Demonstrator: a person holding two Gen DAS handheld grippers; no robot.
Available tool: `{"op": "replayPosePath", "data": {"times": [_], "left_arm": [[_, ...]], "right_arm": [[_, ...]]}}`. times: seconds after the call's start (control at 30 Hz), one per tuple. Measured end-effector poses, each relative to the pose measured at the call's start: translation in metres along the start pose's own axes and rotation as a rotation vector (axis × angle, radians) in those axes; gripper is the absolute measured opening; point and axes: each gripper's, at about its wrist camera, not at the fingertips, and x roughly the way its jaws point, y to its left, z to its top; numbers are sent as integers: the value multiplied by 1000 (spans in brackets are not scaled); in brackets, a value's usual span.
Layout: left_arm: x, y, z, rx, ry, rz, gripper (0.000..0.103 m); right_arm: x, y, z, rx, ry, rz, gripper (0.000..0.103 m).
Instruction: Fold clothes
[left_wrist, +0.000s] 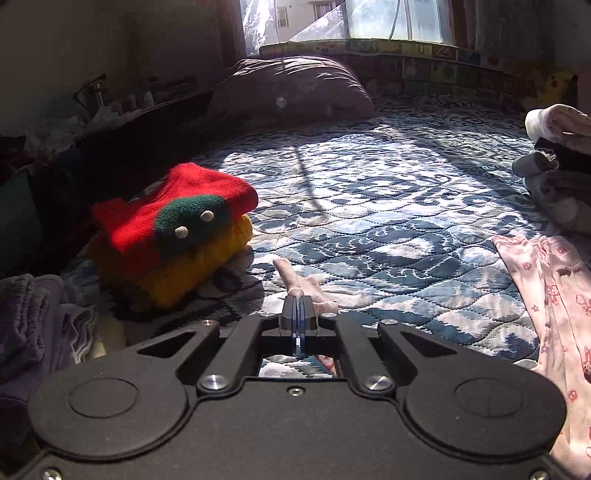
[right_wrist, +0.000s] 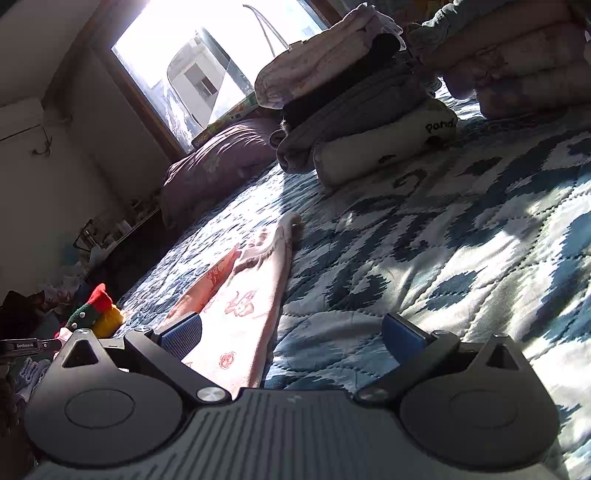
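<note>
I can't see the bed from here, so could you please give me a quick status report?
Left gripper shut on pink garment. Right gripper open, low over that garment on the quilt. Folded stacks to the sides, nothing blocking.

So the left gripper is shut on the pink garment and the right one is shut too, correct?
Not quite: the right gripper is open, jaws wide apart over the quilt in the right wrist view. The left gripper is shut on the pink garment.
</note>
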Motion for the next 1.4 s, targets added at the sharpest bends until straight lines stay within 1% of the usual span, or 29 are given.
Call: {"op": "replayPosePath", "data": {"times": [0.13,0.27,0.5,0.7,0.73,0.8,0.83,0.87,0.9,1.07,1.2,1.27,1.3,1.33,1.37,1.4], "left_arm": [[-10,8,-9,-12,-16,22,0],[-15,13,-20,-20,-13,51,0],[-17,24,-48,-49,24,89,0],[-6,31,-70,-85,71,109,1],[-4,34,-73,-101,83,110,3],[2,40,-77,-142,118,103,9],[2,45,-78,-169,124,107,17],[2,49,-79,-197,131,111,21],[2,54,-79,-222,135,115,28],[-1,64,-63,-238,98,118,28],[16,55,-52,-197,105,78,28],[33,49,-54,-175,171,62,35],[41,47,-56,-166,201,58,41],[47,45,-58,-169,215,77,45],[52,43,-59,-172,228,96,46],[50,39,-56,-180,233,114,44]], "right_arm": [[0,-1,0,1,0,1,103],[0,-1,0,1,-1,2,103],[0,-1,1,1,0,3,103],[0,-1,1,1,0,3,103],[0,-1,1,1,0,3,103],[0,-1,1,2,-1,4,103],[0,-1,1,2,-1,4,103],[0,-1,1,1,-1,4,103],[0,-1,1,1,-1,4,103],[0,-1,1,2,-1,5,103],[0,-1,1,3,-2,6,103],[0,-2,1,4,-3,7,103],[1,-2,2,4,-3,8,103],[0,-2,2,5,-4,9,103],[0,-2,2,6,-5,11,103],[0,-3,1,8,-7,13,103]]}}
